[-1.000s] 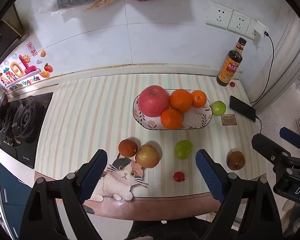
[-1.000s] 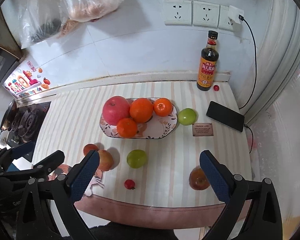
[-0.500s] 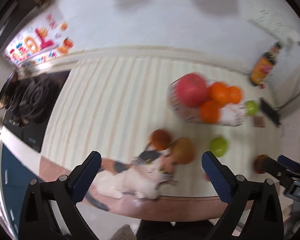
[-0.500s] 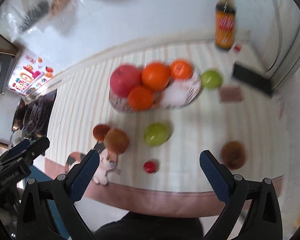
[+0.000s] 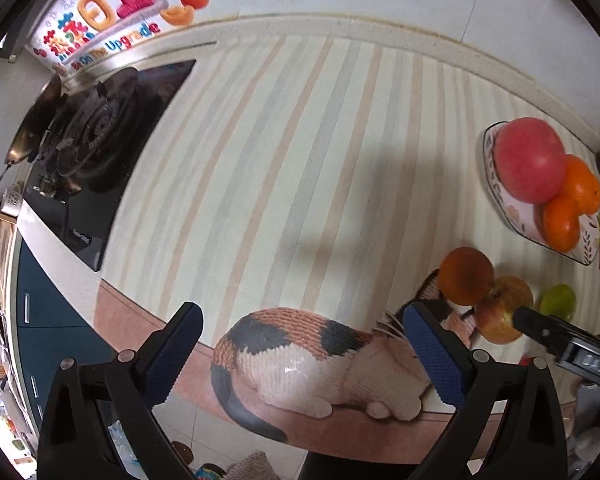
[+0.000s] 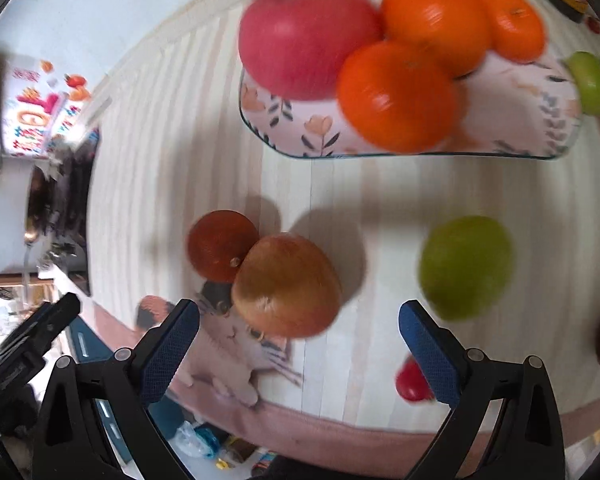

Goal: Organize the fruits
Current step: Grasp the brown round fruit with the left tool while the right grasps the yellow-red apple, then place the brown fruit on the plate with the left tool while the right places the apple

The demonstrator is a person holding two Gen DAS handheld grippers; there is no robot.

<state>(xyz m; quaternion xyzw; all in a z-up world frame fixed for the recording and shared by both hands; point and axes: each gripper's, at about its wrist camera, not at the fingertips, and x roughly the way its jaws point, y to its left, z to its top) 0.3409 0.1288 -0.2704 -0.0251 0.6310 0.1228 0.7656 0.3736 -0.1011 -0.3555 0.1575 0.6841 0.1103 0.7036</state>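
reach was the step in hand, as we judged it — our right tongs [image 6: 299, 346] stood wide and empty over the yellow-red apple [image 6: 287, 285], which lay on the counter [image 6: 204, 152] touching a dark orange [image 6: 221, 245] at the cat picture's edge. next we would need to drop lower, straddle that apple without nudging its neighbour, then close. our left tongs [image 5: 302, 354] gaped wide too, holding nothing, off toward the stove. the floral dish [image 6: 512, 128] held a big red apple [image 6: 306, 34] and three oranges — a green apple [image 6: 465, 266] sat loose on the counter.
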